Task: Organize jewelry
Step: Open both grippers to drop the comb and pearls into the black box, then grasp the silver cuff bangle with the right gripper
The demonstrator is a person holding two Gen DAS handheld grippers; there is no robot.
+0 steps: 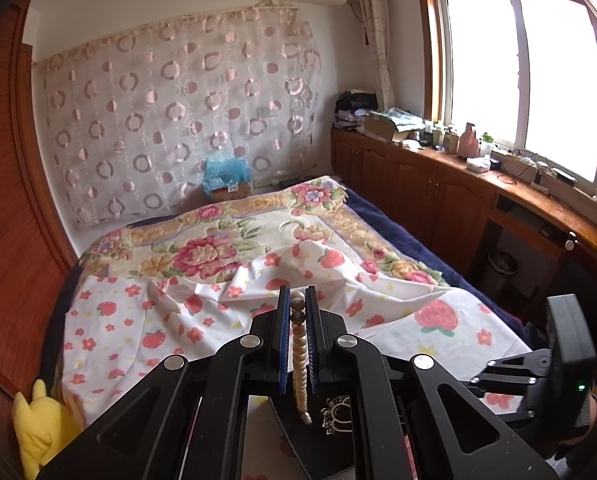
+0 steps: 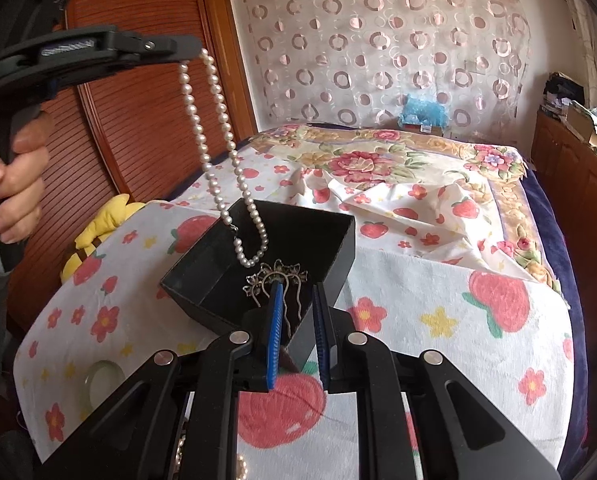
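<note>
My left gripper (image 1: 297,300) is shut on a pearl necklace (image 1: 300,356). In the right wrist view it (image 2: 194,46) holds the necklace (image 2: 218,120) high at the upper left, and the loop hangs down with its lowest pearls inside an open black box (image 2: 340,240) on the bed. A silver ornate hair comb (image 2: 276,276) lies in the box; it also shows in the left wrist view (image 1: 334,416). My right gripper (image 2: 298,312) is open, its blue pads on either side of the box's near corner, holding nothing.
The box stands on a strawberry-print cloth (image 2: 438,320) over a floral bedspread (image 2: 378,160). A pale jade bangle (image 2: 102,376) lies on the cloth at the lower left. A yellow plush toy (image 2: 98,224) sits by the wooden wardrobe (image 2: 118,120). Cabinets line the right wall (image 1: 438,184).
</note>
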